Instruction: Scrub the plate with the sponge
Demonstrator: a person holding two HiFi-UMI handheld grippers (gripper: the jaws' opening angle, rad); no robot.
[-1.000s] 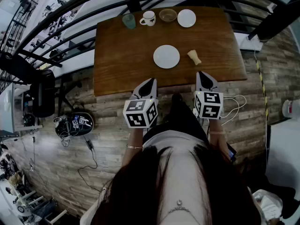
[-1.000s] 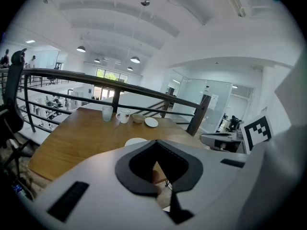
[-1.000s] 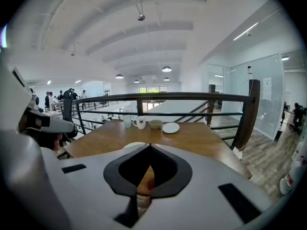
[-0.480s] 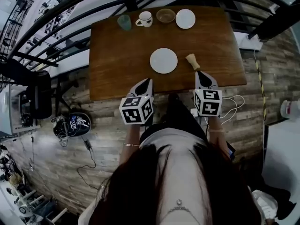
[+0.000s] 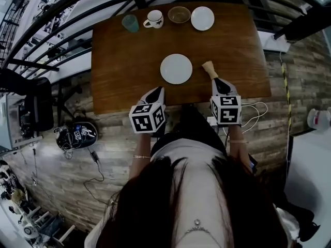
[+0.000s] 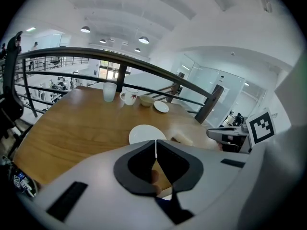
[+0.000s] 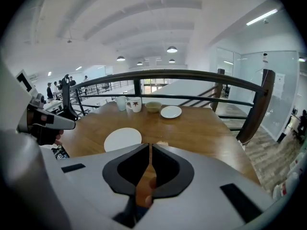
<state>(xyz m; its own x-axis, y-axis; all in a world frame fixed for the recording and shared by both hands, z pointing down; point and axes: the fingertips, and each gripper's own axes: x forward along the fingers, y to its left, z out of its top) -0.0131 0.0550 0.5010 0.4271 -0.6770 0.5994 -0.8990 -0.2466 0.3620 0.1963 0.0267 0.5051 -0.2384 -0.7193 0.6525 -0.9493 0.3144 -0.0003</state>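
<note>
A white plate lies in the middle of the wooden table, with a tan sponge just to its right. My left gripper hangs over the table's near edge, short of the plate's left side, shut and holding nothing. My right gripper is just short of the sponge, also shut and holding nothing. The left gripper view has the plate and sponge beyond the closed tips. In the right gripper view the plate is ahead left of the tips.
Along the table's far edge stand a glass, a mug, a bowl and a small white plate. A dark metal railing curves behind the table. Cables and gear lie on the floor at left.
Both grippers have moved forward and down toward the table. The left one now reaches over its near edge and the right tip has come close to the sponge.
</note>
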